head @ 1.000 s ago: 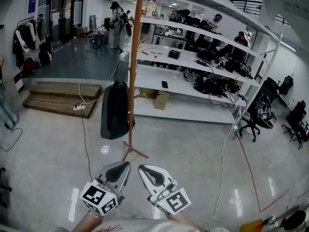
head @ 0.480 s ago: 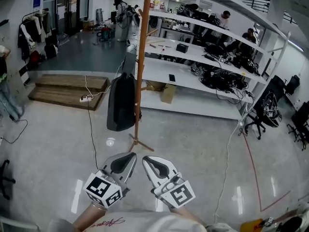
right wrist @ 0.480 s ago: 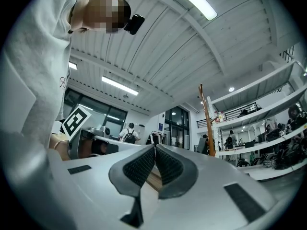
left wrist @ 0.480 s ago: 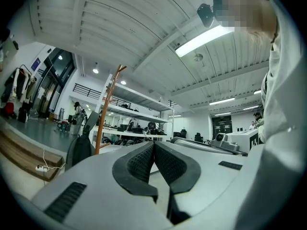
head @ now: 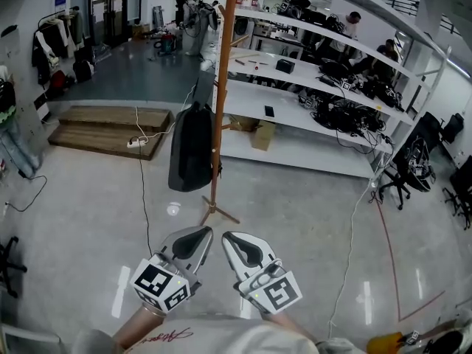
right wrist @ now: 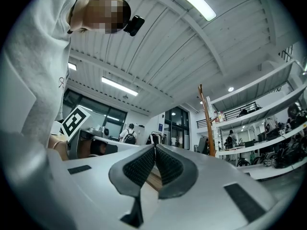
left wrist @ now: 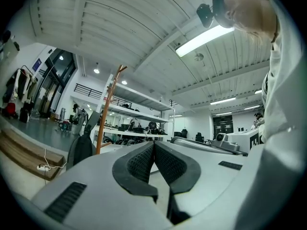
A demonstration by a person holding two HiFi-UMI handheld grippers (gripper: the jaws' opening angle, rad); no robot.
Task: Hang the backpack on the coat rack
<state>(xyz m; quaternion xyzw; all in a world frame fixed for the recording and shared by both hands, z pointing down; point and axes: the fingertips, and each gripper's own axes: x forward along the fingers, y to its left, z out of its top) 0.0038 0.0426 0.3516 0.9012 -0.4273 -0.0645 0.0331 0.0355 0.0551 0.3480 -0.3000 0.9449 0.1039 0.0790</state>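
Observation:
A dark grey backpack (head: 192, 147) hangs by its strap on the left side of a tall wooden coat rack (head: 222, 87) that stands on the floor ahead of me. The same backpack (left wrist: 80, 150) and coat rack (left wrist: 107, 110) show small at the left of the left gripper view; the coat rack (right wrist: 207, 121) also rises right of centre in the right gripper view. My left gripper (head: 203, 231) and right gripper (head: 228, 236) are held side by side close to my body, well short of the rack. Both have their jaws shut with nothing between the pads.
Long white shelves (head: 310, 98) loaded with bags and gear run behind the rack. A wooden platform (head: 103, 127) lies at the left, with a cable (head: 144, 198) trailing across the floor. Office chairs (head: 402, 175) stand at the right. People work in the background.
The view has shifted so the rack and backpack sit slightly further right and lower in the picture. Both grippers stay shut and in place.

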